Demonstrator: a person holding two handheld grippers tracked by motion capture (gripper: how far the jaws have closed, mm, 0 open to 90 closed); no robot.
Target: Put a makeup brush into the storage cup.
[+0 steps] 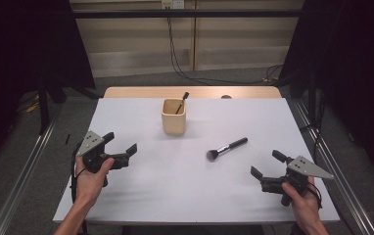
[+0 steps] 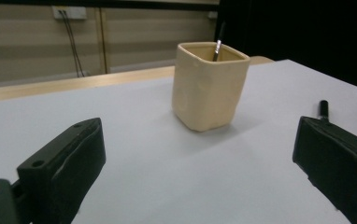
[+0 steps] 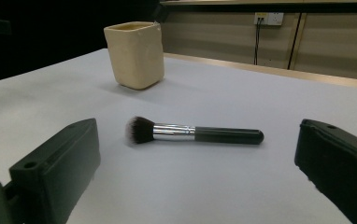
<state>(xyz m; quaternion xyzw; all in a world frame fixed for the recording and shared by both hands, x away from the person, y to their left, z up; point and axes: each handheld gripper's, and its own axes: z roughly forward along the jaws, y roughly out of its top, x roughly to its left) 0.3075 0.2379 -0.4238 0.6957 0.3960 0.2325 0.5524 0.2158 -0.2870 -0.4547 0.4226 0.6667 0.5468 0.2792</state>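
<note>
A cream square cup (image 1: 174, 116) stands upright near the table's far middle, with a thin dark brush handle (image 1: 181, 102) leaning out of it. The same cup (image 2: 209, 86) rises ahead of my left gripper (image 1: 122, 143), which rests open at the left of the table, held by a hand. A makeup brush (image 1: 227, 148) with a black handle, silver ferrule and dark bristles lies flat right of centre. My right gripper (image 1: 269, 164) stands open at the right, pointing at the brush (image 3: 193, 133), with the cup (image 3: 135, 54) farther off. Nothing sits between either pair of jaws.
The white table top (image 1: 185, 191) ends in a wooden strip (image 1: 192, 92) along its far edge. Cables (image 1: 185, 68) hang down the wall behind. Metal rails (image 1: 21, 176) run along both sides of the table on the floor.
</note>
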